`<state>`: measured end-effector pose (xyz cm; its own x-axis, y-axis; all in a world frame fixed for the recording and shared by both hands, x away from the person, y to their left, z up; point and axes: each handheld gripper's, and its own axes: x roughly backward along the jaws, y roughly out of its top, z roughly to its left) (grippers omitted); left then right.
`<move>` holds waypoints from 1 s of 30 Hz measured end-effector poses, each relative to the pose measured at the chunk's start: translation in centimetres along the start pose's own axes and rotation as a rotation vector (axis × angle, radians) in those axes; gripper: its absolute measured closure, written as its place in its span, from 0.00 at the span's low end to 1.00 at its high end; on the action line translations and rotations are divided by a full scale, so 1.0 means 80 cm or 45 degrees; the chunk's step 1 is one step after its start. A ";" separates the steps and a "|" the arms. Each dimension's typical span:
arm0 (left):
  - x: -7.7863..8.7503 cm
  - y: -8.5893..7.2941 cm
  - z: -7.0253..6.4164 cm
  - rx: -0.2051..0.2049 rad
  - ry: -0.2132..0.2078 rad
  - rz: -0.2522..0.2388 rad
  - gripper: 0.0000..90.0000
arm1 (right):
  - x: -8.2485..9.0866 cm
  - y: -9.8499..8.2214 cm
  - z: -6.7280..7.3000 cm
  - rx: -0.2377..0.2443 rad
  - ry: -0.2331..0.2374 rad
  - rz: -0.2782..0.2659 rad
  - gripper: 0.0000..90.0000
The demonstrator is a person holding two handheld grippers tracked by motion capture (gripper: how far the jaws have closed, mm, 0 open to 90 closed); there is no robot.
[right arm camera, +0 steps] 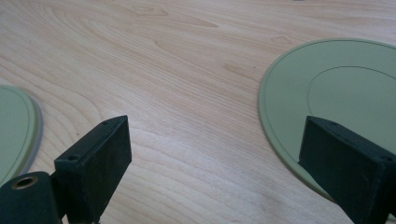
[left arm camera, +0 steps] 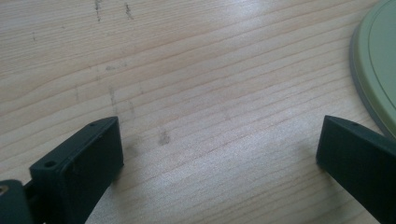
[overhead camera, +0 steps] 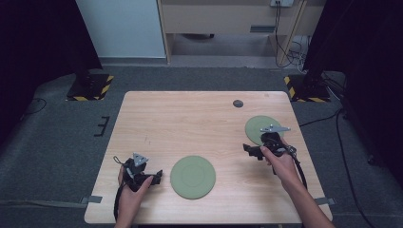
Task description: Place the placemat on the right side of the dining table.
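Left gripper (overhead camera: 154,176) is resting wide open, holding nothing, just left of the near green disc (overhead camera: 193,176) on the wooden surface (overhead camera: 190,123). Right gripper (overhead camera: 248,149) is gaping equally wide, empty, beside the far green disc's (overhead camera: 256,126) near edge.

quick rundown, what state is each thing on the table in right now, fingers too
near round green flat plate: lying flat on the wooden table, untouched
far round green flat plate: flat on the table, partly under the right gripper
left gripper: fingers open, holding nothing, beside the near plate
right gripper: fingers open, holding nothing, one finger over the far plate's edge
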<state>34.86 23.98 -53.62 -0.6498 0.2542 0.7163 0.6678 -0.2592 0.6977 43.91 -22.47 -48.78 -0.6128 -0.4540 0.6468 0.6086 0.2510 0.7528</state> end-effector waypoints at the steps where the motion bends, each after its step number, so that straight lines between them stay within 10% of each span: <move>1: 0.000 0.000 0.000 0.000 0.000 0.000 0.00 | 0.000 -0.001 0.002 0.002 0.000 0.000 0.10; 30: 0.001 -0.001 -0.001 -0.004 -0.005 -0.001 0.00 | -0.014 -0.023 0.045 0.082 0.038 0.021 0.11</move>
<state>34.73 23.98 -53.63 -0.6491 0.2581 0.7156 0.6659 -0.2620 0.6985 41.67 -19.35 -50.41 -0.5869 -0.4744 0.6561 0.5844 0.3127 0.7488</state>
